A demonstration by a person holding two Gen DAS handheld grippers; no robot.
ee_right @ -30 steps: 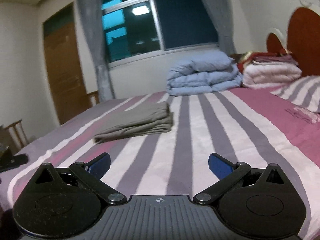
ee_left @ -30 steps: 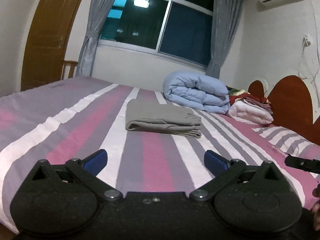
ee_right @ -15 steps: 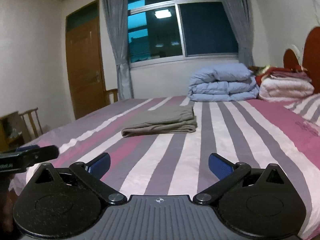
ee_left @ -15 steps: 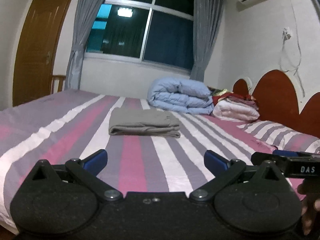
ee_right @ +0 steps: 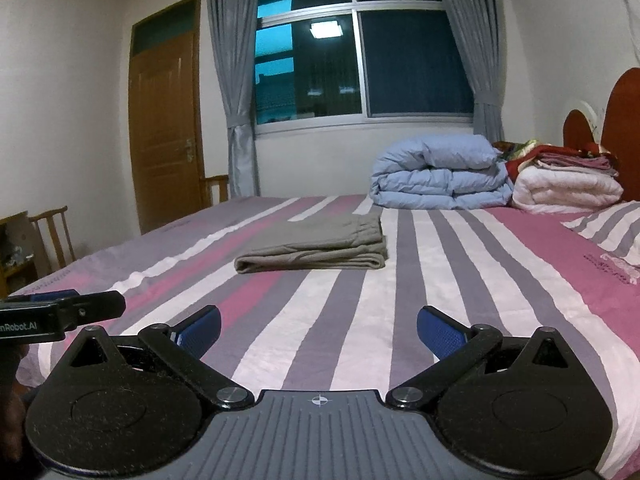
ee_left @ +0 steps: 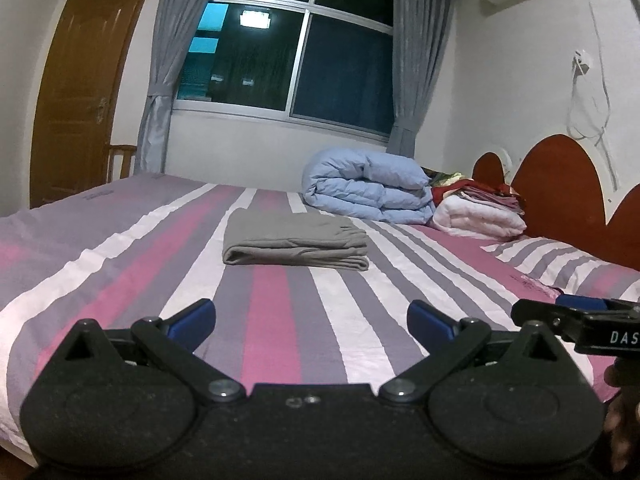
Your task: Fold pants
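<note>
The left gripper (ee_left: 311, 316) has its jaws spread wide apart, with nothing between them. The right gripper (ee_right: 319, 326) is the same: jaws wide apart and holding nothing. Both hang low over the near edge of the bed (ee_left: 272, 320).

The pants (ee_left: 295, 242) are gray and folded into a neat flat stack. They lie on the striped bed cover, straight ahead of the left jaws and well apart from them. From the right wrist camera the pants (ee_right: 316, 250) sit ahead of the jaws and a little toward the left jaw side, also well away. No gripper touches them.

Past the pants, farther from the jaws, a rolled blue blanket (ee_left: 368, 186) lies on the bed. Just beside it, off to the right jaw side, is a white blanket (ee_left: 480, 218) with a pile of red and pink cloth (ee_left: 484, 194) on top. Behind those stands a red-brown headboard (ee_left: 560, 184).

Far ahead of both pairs of jaws is a dark window (ee_right: 362, 64) with gray curtains (ee_right: 234, 80) at each side. A brown door (ee_right: 166, 128) is off to the left jaw side, and a wooden chair (ee_right: 52, 232) stands near it.

In the left wrist view, the right gripper's tip pokes in just beside the right jaw. In the right wrist view, the left gripper's tip pokes in just beside the left jaw.
</note>
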